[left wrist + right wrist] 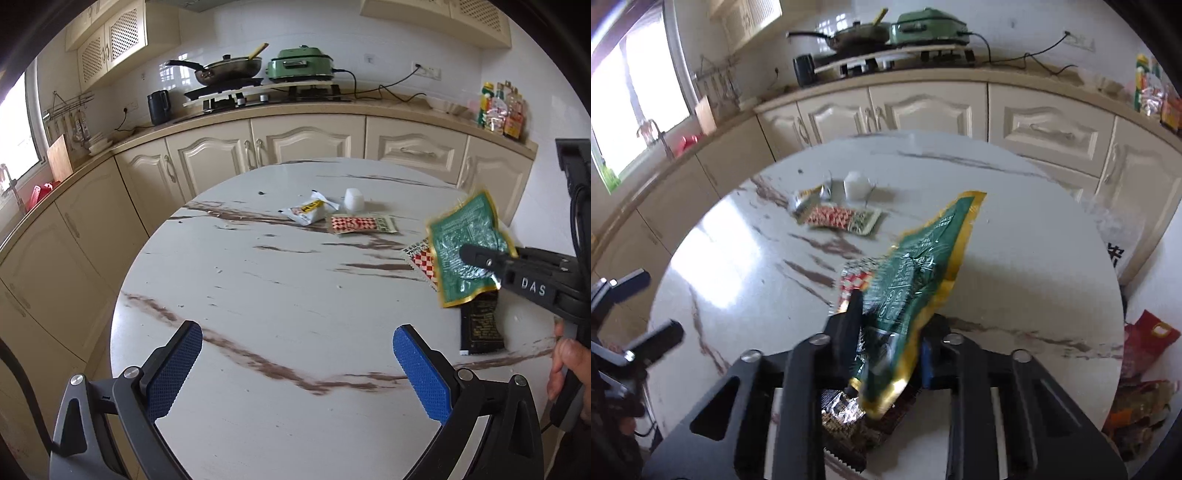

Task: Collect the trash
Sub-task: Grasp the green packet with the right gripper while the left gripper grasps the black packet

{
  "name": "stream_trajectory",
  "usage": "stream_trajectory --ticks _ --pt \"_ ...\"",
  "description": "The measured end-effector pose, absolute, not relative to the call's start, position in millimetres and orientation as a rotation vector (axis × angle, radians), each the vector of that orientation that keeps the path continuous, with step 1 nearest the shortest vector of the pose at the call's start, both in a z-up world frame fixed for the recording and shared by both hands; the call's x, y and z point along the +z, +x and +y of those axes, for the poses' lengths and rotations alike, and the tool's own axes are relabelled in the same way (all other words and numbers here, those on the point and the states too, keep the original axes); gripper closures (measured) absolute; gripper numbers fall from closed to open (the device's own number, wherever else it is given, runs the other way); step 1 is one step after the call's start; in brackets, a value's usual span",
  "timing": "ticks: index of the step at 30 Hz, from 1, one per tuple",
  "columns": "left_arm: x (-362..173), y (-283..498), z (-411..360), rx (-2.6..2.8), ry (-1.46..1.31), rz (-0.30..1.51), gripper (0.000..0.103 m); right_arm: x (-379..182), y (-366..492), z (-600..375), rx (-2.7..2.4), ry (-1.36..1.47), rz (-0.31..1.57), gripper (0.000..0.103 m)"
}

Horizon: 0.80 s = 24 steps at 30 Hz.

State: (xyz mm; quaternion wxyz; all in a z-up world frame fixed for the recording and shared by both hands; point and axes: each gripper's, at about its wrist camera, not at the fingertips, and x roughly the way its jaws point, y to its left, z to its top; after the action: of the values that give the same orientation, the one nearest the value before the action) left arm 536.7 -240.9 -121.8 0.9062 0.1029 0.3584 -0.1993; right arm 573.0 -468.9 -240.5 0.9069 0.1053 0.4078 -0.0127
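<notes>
A: While the right gripper (476, 258) hangs over the right side of the round marble table (280, 295), what has it got?

B: It is clamped on a green wrapper with a gold border (465, 247). The wrapper is lifted clear of the tabletop and crumpled between the closed fingers; in the right wrist view it (923, 266) rises tilted from the jaws, its far corner pointing toward the table's far edge.

A: And the left gripper (295, 373)?

B: Its jaws stand wide apart, blue pads (173, 373) facing each other over the near edge of the table, with nothing between them.

A: What trash lies on the table?

B: Under the held wrapper, by the right edge, a red-and-white checkered wrapper (421, 262) lies flat, partly hidden. Just nearer along the same edge is a black packet (482, 325). Toward the far side, around the middle, a white packet with yellow and red print (308, 211) sits beside a second checkered wrapper (360, 224) with a green end, the two nearly touching. A small white cup (354, 199) stands just behind them.

A: Anything off the table?

B: In the right wrist view, red and orange bags (1145, 369) show below the right edge, blurred. Behind the table a cream cabinet counter (295, 107) carries a frying pan (229, 68), a green cooker (301, 62), a black kettle (159, 107) and bottles (502, 110) at its right end.
</notes>
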Motion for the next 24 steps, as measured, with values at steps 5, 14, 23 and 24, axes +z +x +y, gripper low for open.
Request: stream_trajectory --ticks 5,14,23,24 --pt "-122 531 -249 -0.440 0.212 0.748 0.001 -226 561 -471 0.007 0.242 0.753 0.097" --pt "-122 521 -313 -0.631 0.205 0.805 0.001 -197 524 -505 -0.040 0.285 0.629 0.097" --pt "-151 522 -380 -0.724 0.267 0.909 0.015 -199 477 -544 -0.161 0.288 0.628 0.097" --pt "-155 523 -385 -0.731 0.272 0.926 0.018 -201 474 -547 -0.161 0.292 0.631 0.097"
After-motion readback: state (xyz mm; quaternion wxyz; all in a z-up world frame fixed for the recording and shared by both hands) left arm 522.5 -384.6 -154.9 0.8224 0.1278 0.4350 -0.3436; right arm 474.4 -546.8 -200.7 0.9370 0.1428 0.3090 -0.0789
